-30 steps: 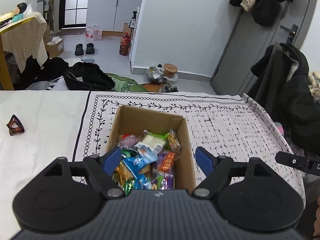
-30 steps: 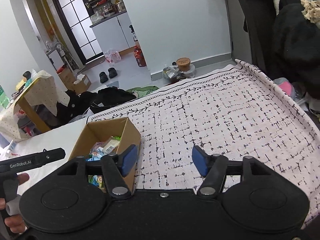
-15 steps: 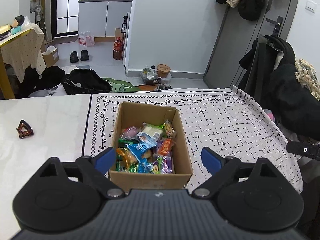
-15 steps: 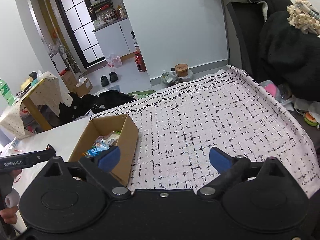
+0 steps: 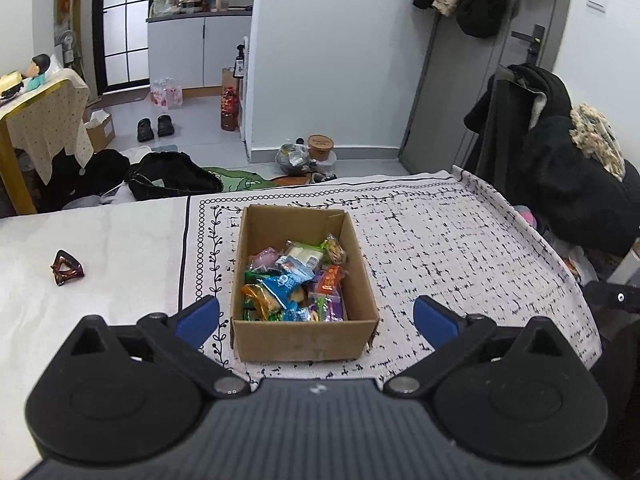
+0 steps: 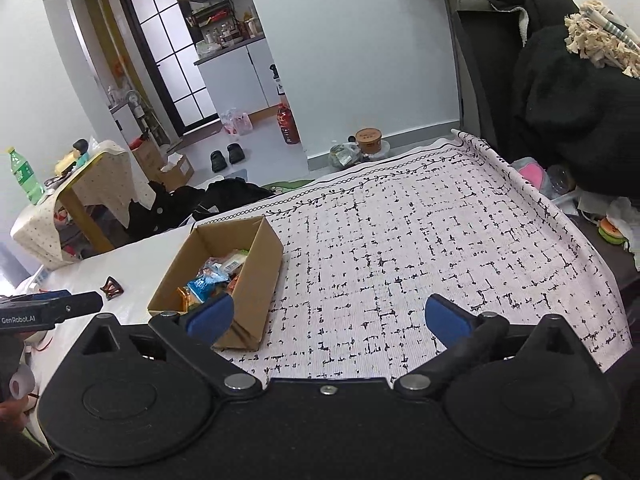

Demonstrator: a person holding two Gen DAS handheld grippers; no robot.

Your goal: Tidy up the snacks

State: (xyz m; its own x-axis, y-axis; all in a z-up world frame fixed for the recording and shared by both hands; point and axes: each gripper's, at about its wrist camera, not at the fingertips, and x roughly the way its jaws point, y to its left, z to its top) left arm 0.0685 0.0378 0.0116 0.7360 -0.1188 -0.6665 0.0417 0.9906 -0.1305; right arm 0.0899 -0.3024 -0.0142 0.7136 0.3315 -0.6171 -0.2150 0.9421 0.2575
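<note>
- Both claws stand wide apart with nothing between their blue pads: the left gripper (image 5: 316, 322) has just been opening its jaws, and so has the right gripper (image 6: 326, 318).
- From the left wrist view, the left gripper sits just short of the near wall of the cardboard box (image 5: 304, 344), its two pads spread wider than the box and touching neither side.
- That open-topped box rests upright on the patterned tablecloth (image 5: 440, 248), near the cloth's left border of rings and leaves.
- Inside lie the snacks (image 5: 294, 280), a loose heap of small wrapped packets in blue, green, orange, purple and pink, filling the bottom and staying below the rim.
- From the right wrist view, the right gripper hangs over bare cloth to the right of the box; its left pad overlaps the box's near corner in the picture, though whether it touches cannot be told.
- Left of the cloth, on the plain white tabletop (image 5: 100, 240), sits a brown hair claw clip (image 5: 66, 267), well apart from the box.
- At the left edge of the right wrist view a hand (image 6: 14, 404) shows partly, below the other gripper's black body.
- Beyond the table, a pair of black shoes (image 5: 154, 128) stands on the floor and dark coats (image 5: 560, 168) hang at the right.
</note>
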